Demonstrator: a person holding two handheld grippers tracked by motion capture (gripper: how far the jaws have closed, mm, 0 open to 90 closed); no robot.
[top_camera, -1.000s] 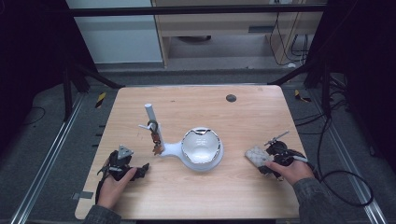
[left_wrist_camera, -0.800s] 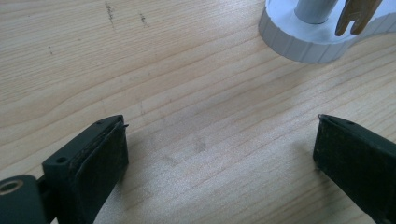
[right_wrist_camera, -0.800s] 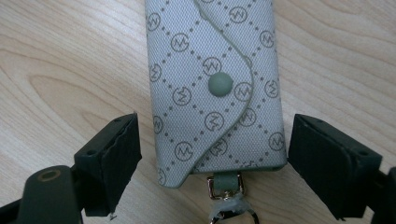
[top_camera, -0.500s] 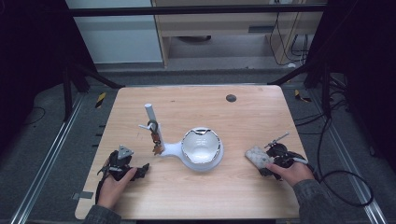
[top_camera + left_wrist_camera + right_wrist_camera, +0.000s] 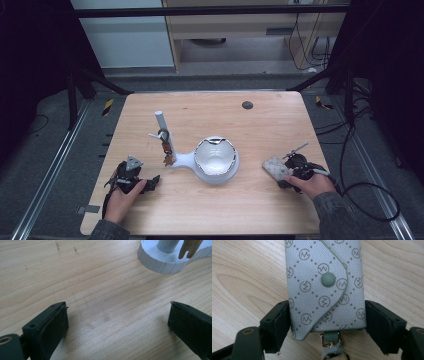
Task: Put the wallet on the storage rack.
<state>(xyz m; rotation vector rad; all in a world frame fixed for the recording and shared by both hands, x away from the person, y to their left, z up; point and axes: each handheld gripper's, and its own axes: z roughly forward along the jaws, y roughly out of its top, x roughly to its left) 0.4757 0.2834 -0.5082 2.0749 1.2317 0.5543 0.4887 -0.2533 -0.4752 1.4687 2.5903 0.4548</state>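
The right hand-held gripper rests at about four o'clock on the wooden table, with the person's right hand behind it. Its jaws have just been closing, and a small grey key pouch lies between them. In the right gripper view the left pad touches the pouch's edge, and the right pad sits against or just beside the other edge; whether it presses there is hard to tell. The pouch lies flat on the table. Its fabric is printed all over with a diamond grid of dots and small circles, each circle holding a zigzag letter that reads like an "M". A curved flap closes with a round grey snap button. At the near end of the pouch hangs a small metal ring clasp.

The left hand-held gripper sits at about eight o'clock on the table, held by the left hand. Its jaws stand wide apart, with only bare wood between them in the left gripper view.

Near the table's centre stands a white stand with an upright post. A white bowl-shaped dish sits on the stand's wider end, toward three o'clock of the post. Small things hang on the post, among them a tan one that dangles over the stand's ribbed base; what they are I cannot tell. A dark round spot marks the table at about one o'clock. The pouch lies well apart from the stand, on the dish's three o'clock side.
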